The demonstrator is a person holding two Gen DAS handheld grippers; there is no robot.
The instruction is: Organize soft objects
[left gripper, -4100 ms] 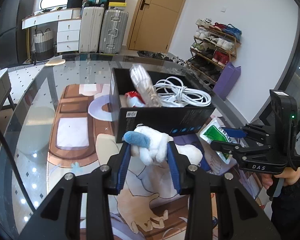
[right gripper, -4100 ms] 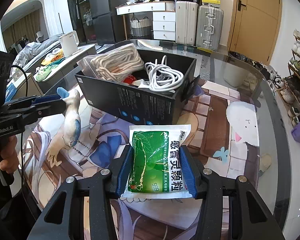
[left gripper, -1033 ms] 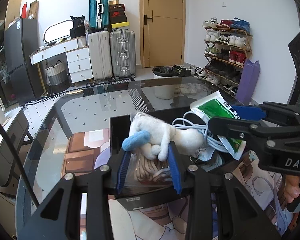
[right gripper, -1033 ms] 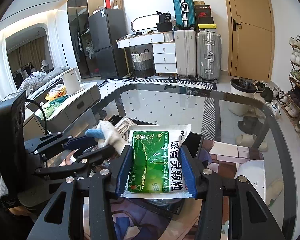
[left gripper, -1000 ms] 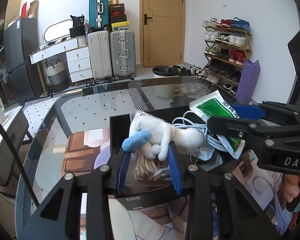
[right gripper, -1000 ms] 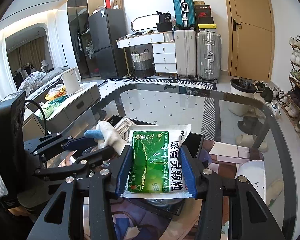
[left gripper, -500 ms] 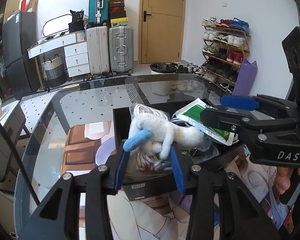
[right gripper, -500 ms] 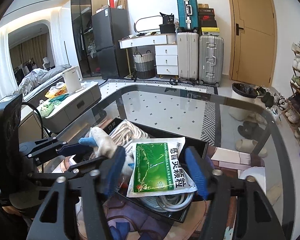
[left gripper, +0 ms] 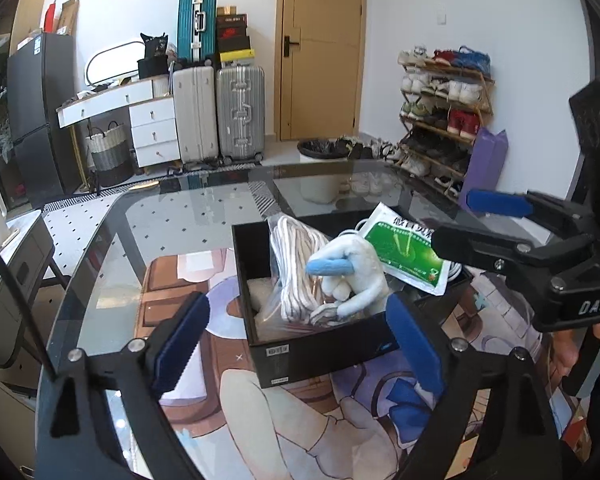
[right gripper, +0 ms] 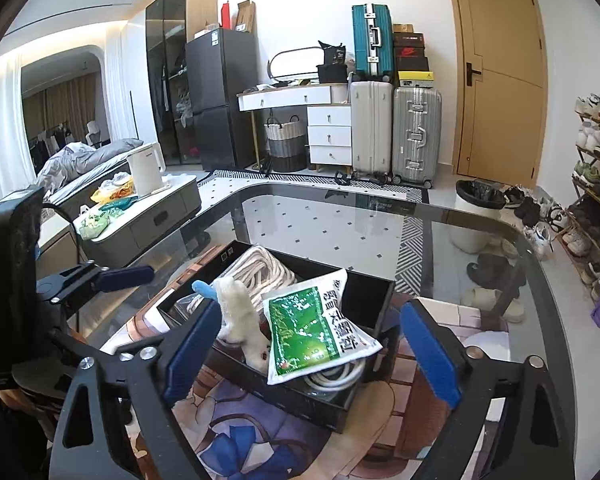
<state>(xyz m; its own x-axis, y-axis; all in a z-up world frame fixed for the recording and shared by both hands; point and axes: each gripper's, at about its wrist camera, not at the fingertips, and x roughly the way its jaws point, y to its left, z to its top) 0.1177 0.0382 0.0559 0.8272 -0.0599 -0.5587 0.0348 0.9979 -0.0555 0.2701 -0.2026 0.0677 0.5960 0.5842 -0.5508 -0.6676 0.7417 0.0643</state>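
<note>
A black box point(left gripper: 320, 350) point(right gripper: 300, 398) stands on the glass table. In it lie a white plush toy with a blue part point(left gripper: 352, 276) point(right gripper: 240, 320), a green-and-white sachet point(left gripper: 408, 254) point(right gripper: 312, 332), a bagged coil of white rope point(left gripper: 296, 264) point(right gripper: 260, 270) and a white cable point(right gripper: 332, 376). My left gripper point(left gripper: 300, 344) is open and empty, just in front of the box. My right gripper point(right gripper: 312, 352) is open and empty over the box's near side; it also shows in the left wrist view point(left gripper: 496, 224).
A printed mat point(left gripper: 300, 420) lies under the glass table point(right gripper: 340, 216). Beyond it are suitcases point(right gripper: 396, 128), a white drawer unit point(right gripper: 328, 132), a bin point(right gripper: 476, 216), a shoe rack point(left gripper: 444, 112) and a low side table with a kettle point(right gripper: 144, 172).
Both grippers opened. The plush toy dropped from the left one and the green sachet from the right one into the black box. Both grippers pulled back a little.
</note>
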